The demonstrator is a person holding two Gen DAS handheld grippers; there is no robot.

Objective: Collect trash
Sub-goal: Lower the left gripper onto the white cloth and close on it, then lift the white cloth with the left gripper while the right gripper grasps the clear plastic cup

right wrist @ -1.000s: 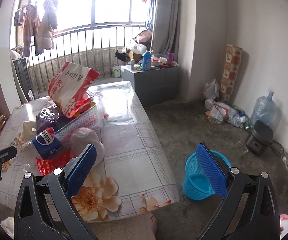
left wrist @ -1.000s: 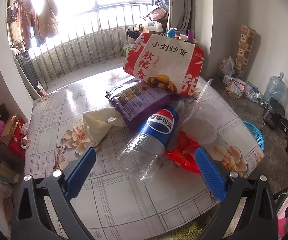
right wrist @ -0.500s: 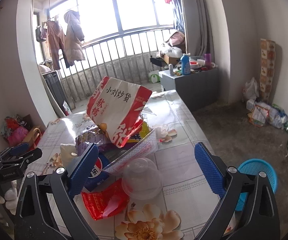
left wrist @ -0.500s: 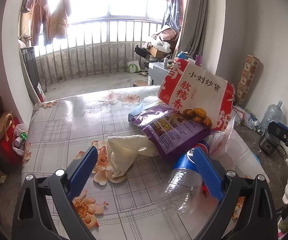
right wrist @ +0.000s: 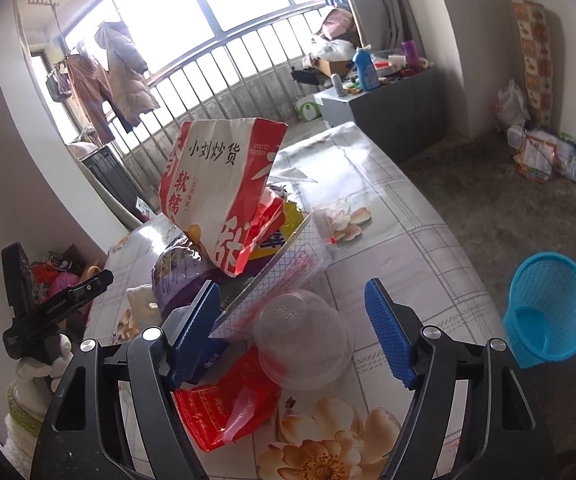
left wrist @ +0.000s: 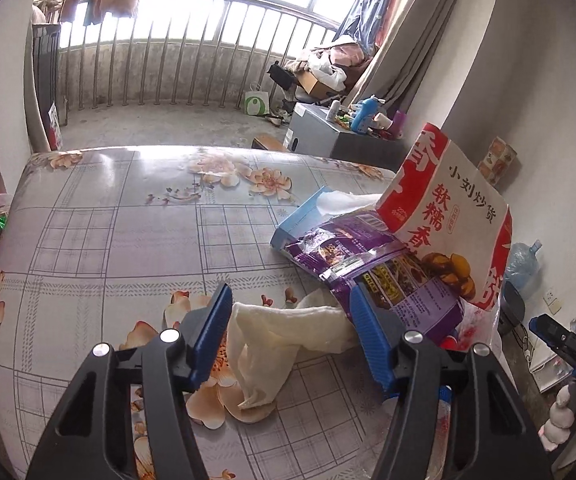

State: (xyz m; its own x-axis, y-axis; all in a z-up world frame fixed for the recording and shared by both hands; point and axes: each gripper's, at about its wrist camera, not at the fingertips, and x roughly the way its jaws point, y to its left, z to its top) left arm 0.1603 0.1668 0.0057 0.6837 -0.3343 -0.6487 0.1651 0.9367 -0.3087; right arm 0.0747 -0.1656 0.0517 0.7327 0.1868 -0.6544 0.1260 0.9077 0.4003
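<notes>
Cream cloth (left wrist: 284, 336) between closing left jaws, untouched

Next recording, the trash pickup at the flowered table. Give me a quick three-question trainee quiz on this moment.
1. Which item lies between the left gripper's fingers?
2. True or false: the blue basket stands on the table.
3. The right gripper frames: A) clear plastic cup B) purple snack bag C) red-and-white paper bag.

Key:
1. The crumpled cream tissue; the closing jaws are not yet pressing it.
2. False; it stands on the floor.
3. A.
</notes>
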